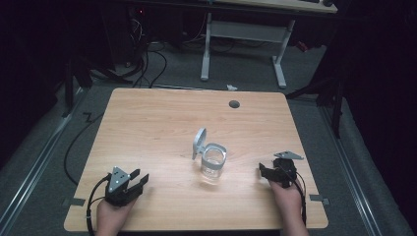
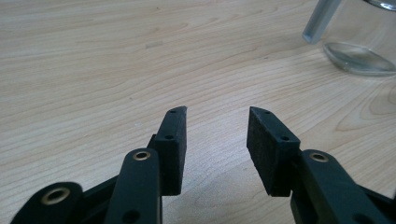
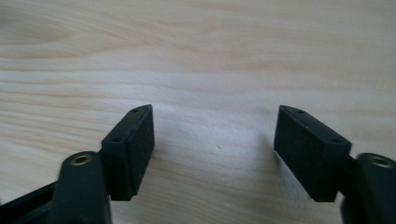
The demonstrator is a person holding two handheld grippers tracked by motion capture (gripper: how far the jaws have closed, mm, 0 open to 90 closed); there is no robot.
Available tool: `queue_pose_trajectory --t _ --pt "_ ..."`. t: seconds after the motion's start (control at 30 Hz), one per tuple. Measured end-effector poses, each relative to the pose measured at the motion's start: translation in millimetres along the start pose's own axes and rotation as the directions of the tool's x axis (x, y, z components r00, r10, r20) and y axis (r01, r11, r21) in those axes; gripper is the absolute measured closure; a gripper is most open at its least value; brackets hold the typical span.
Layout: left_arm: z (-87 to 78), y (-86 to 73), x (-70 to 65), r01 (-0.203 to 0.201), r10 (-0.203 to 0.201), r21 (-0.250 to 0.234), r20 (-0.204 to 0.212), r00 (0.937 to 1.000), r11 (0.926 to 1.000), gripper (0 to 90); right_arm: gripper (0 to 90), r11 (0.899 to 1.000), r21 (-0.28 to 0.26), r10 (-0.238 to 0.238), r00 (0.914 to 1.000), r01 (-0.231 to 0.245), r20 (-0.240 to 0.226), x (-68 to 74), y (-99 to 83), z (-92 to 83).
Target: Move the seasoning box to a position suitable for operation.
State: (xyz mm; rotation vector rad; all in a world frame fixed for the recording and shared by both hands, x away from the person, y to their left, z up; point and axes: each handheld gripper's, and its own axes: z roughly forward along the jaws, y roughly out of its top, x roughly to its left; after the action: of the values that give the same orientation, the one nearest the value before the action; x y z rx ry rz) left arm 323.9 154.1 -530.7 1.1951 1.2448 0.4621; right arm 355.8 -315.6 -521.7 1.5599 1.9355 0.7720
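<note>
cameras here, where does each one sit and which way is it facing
High view: above the person's side, looking forward and down on the wooden table; both hands show, with the left tool and right tool flanking the glass jar.
Left gripper view: rides the left tool, looking low across the table; open jaws, jar base top right.
Right gripper view: rides the right tool, facing bare tabletop; open jaws.
Shared: the high and left gripper views both catch the jar.

Black left gripper (image 1: 140,180) and right gripper (image 1: 261,171), grey 3-cornered plates, trailing black cables.
</note>
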Motion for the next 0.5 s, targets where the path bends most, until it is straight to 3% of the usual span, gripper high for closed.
queue_pose_trajectory --t 0.03,0.13,0.33,0.5 --pt "1.0 -0.3 0.1 0.0 0.0 0.005 -0.003 1.0 1.0 58.4 22.2 1.0 -0.014 -0.023 0.9997 0.023 0.0 3.2 -2.2 -3.9" --pt "5.1 0.0 -1.4 -0.015 0.015 0.008 -0.011 0.9998 0.9999 59.0 23.4 0.999 -0.037 -0.03 0.9983 0.028 -0.049 8.6 -9.0 -10.6" --pt "4.5 0.2 -5.4 -0.03 0.03 0.015 0.013 0.9995 0.9994 59.1 41.0 0.989 -0.14 -0.057 0.995 0.046 -0.082 22.1 -12.5 -27.9" --pt "0.6 2.7 -1.9 -0.016 0.016 0.022 0.029 0.9995 0.9996 58.8 54.5 0.987 -0.145 -0.088 0.9895 0.071 -0.114 38.6 -8.3 -26.4"
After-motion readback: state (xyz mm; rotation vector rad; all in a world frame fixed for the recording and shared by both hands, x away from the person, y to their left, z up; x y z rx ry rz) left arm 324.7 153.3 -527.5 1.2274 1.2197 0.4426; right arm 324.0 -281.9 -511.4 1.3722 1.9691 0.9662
